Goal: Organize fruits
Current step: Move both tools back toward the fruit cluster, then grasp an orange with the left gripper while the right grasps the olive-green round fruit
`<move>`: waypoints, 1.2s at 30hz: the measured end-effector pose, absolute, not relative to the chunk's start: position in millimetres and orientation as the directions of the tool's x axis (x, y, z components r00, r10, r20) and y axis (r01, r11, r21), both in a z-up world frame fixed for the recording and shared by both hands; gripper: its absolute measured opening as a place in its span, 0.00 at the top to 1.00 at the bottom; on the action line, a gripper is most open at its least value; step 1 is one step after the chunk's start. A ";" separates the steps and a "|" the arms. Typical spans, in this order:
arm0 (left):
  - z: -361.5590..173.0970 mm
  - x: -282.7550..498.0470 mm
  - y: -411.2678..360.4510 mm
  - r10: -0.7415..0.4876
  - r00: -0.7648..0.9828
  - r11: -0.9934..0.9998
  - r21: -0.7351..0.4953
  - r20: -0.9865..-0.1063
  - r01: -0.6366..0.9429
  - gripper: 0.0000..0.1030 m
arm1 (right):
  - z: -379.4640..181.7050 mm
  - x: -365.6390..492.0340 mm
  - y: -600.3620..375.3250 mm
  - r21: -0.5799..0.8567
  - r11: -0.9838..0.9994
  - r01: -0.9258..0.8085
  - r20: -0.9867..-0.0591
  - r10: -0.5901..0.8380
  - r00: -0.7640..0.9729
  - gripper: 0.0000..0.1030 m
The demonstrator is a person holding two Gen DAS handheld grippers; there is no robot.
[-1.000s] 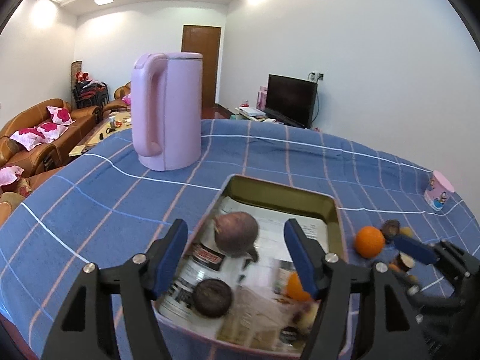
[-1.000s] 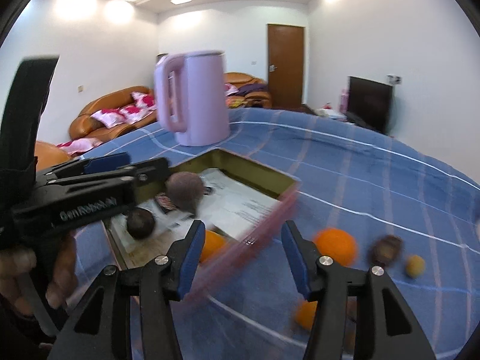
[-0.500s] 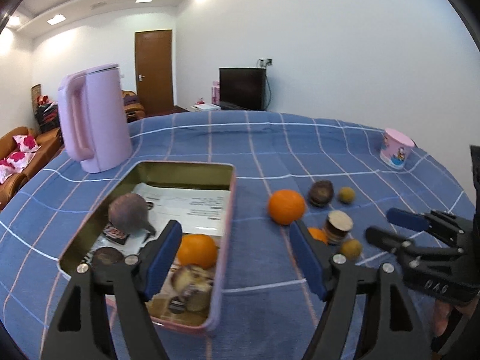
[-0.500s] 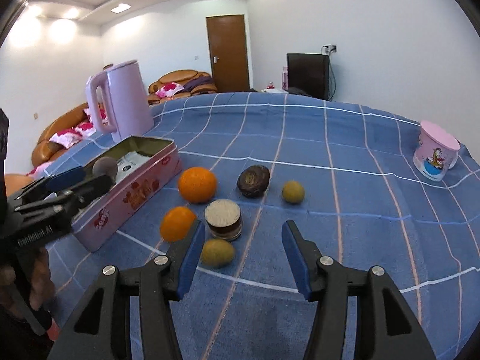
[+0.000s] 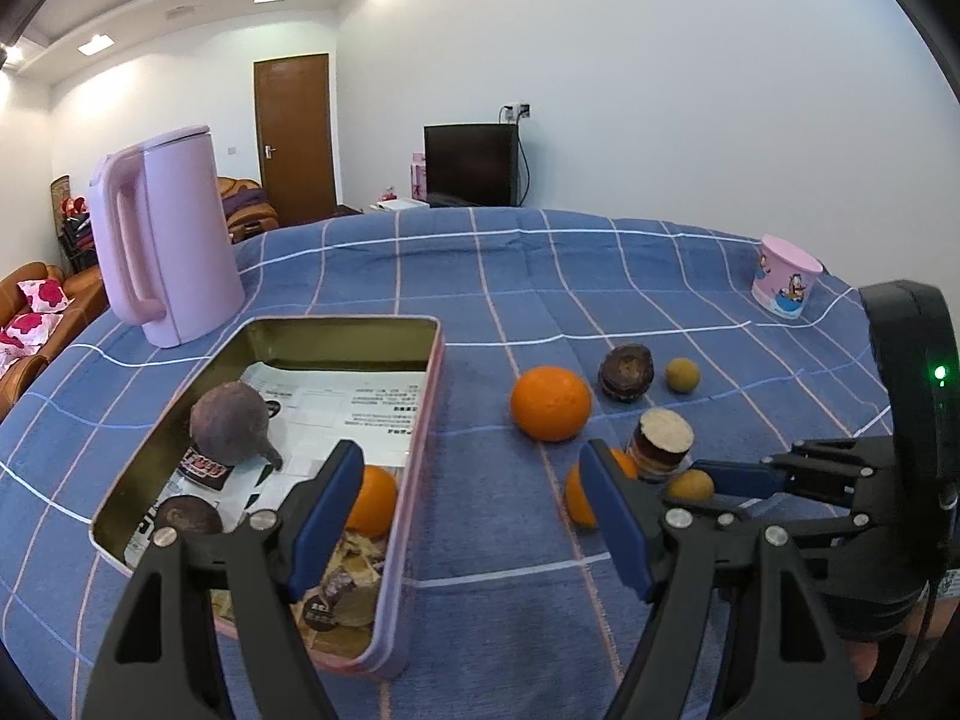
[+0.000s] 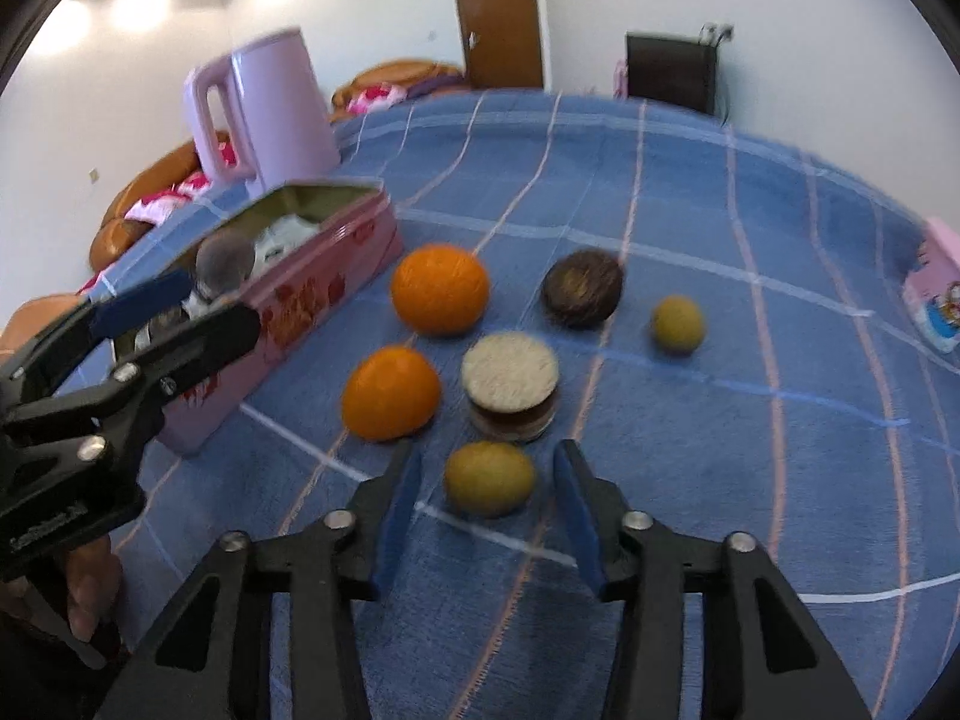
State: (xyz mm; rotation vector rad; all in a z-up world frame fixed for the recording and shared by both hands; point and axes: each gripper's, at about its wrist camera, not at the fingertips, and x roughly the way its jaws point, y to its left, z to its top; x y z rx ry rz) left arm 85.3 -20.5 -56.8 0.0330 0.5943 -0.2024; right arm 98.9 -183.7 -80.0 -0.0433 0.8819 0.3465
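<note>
Closing in, the right tool (image 6: 486,480) has a small yellow-green fruit (image 6: 489,479) between its jaws, maybe not touching yet. Left tool (image 5: 468,498) hangs open and empty beside the pink tin (image 5: 414,480), hiding part of an orange (image 5: 576,498).

A table under a blue checked cloth (image 5: 540,276) carries everything. In the left wrist view a lilac electric kettle (image 5: 165,234) stands at ten o'clock, and a pink tin box (image 5: 414,480) lies at eight o'clock. A cartoon-printed pink cup (image 5: 785,285) sits at two o'clock. Right of centre, at three to four o'clock, lie a large orange (image 5: 550,402), a dark brown fruit (image 5: 626,372), a small yellowish fruit (image 5: 682,374), a cut cylindrical piece (image 5: 660,441), a second orange (image 6: 390,393) and another yellowish fruit (image 6: 489,478).
</note>
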 end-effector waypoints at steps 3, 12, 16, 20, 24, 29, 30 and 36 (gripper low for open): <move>-56.0 85.3 -25.0 -0.188 0.806 0.977 -0.024 -0.561 0.211 0.26 | -77.4 91.1 -183.4 0.078 0.944 -0.321 -0.751 0.267 0.603 0.69; -58.3 93.2 -53.6 -0.220 0.782 0.962 0.001 -0.584 0.272 0.26 | -51.3 79.3 -220.5 0.018 0.987 -0.157 -0.642 0.132 0.755 0.69; -70.2 107.2 -65.9 -0.249 0.712 0.949 -0.021 -0.657 0.314 0.31 | -46.8 85.1 -228.8 0.018 0.993 -0.117 -0.623 0.103 0.775 0.69; -76.5 116.0 -75.2 -0.258 0.672 0.941 -0.021 -0.694 0.339 0.41 | -49.7 91.2 -226.4 0.021 0.993 -0.116 -0.623 0.103 0.775 0.69; -85.8 124.4 -84.4 -0.265 0.615 0.932 -0.032 -0.743 0.362 0.52 | -50.6 94.0 -225.3 0.033 0.993 -0.118 -0.620 0.113 0.777 0.69; -91.8 131.3 -85.5 -0.276 0.578 0.932 -0.067 -0.768 0.356 0.66 | -52.5 95.1 -224.2 0.036 0.991 -0.131 -0.628 0.125 0.768 0.69; -92.1 131.1 -84.9 -0.277 0.577 0.932 -0.069 -0.768 0.355 0.66 | -52.7 95.3 -224.2 0.039 0.990 -0.132 -0.627 0.127 0.768 0.69; -82.6 122.1 -79.5 -0.263 0.634 0.941 -0.048 -0.727 0.335 0.67 | -51.4 92.4 -224.7 0.046 0.989 -0.140 -0.613 0.139 0.778 0.69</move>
